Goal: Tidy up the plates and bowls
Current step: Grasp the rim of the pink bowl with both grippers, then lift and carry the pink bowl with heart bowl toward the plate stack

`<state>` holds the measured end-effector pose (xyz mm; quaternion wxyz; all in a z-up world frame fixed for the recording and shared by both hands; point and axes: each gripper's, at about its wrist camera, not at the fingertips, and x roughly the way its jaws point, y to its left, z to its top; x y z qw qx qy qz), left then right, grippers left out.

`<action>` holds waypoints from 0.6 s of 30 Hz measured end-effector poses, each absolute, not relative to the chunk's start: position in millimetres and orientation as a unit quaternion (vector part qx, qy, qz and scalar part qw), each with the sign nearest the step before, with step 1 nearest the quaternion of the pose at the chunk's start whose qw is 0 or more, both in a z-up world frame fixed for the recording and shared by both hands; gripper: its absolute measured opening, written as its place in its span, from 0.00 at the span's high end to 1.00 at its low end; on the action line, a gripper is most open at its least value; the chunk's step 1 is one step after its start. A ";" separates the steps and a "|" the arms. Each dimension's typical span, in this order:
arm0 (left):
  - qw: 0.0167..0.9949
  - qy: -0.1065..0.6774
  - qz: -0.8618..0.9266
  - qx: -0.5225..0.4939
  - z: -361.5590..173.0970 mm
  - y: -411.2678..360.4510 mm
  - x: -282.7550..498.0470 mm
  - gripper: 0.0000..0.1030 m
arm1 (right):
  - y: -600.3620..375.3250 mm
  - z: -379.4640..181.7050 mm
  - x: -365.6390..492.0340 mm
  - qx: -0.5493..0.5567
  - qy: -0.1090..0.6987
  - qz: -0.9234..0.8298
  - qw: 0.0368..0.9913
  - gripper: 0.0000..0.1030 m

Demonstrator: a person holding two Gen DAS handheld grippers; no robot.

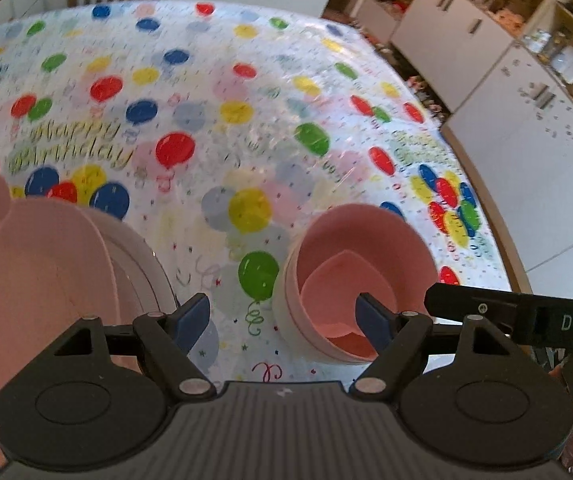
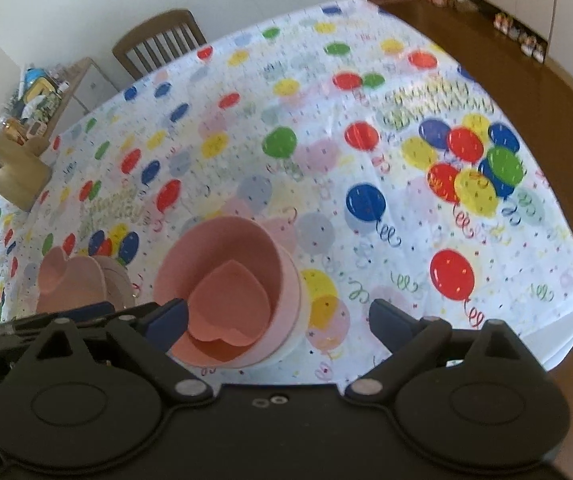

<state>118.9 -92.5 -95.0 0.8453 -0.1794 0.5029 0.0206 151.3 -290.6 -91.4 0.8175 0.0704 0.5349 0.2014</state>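
Pink bowls [image 2: 226, 292] nested, plates [image 1: 38, 280] stacked alongside on tabletop [image 1: 246, 120]; both hand-held grippers, left [image 1: 284, 318] and right [image 2: 276, 322], apart, empty; little left.

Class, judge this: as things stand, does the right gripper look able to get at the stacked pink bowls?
Probably yes. The right gripper is open, the stacked pink bowls sit just ahead of it on the tablecloth, one finger already over the rim, nothing between.

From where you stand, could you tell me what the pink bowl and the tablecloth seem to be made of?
Pink bowl: probably matte plastic; uniform colour, dull surface, no glare. Tablecloth: likely thin plastic sheet; printed balloons, shiny creases.
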 end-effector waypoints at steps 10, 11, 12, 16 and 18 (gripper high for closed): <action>0.829 0.513 0.078 -0.207 -122.1 -99.0 126.4 0.23 | -289.6 -118.2 175.6 0.075 0.568 0.206 0.793 0.24; 0.828 0.513 0.083 -0.209 -123.7 -99.2 127.3 0.23 | -287.5 -119.3 177.1 0.074 0.569 0.209 0.792 0.25; 0.826 0.514 0.088 -0.213 -125.2 -99.2 128.5 0.23 | -285.8 -120.4 178.3 0.072 0.570 0.211 0.791 0.25; 0.822 0.513 0.097 -0.227 -129.4 -98.2 130.9 0.24 | -279.7 -124.8 182.1 0.066 0.572 0.217 0.788 0.32; 0.822 0.512 0.100 -0.228 -130.5 -98.9 131.5 0.24 | -277.8 -126.5 183.7 0.065 0.573 0.220 0.787 0.35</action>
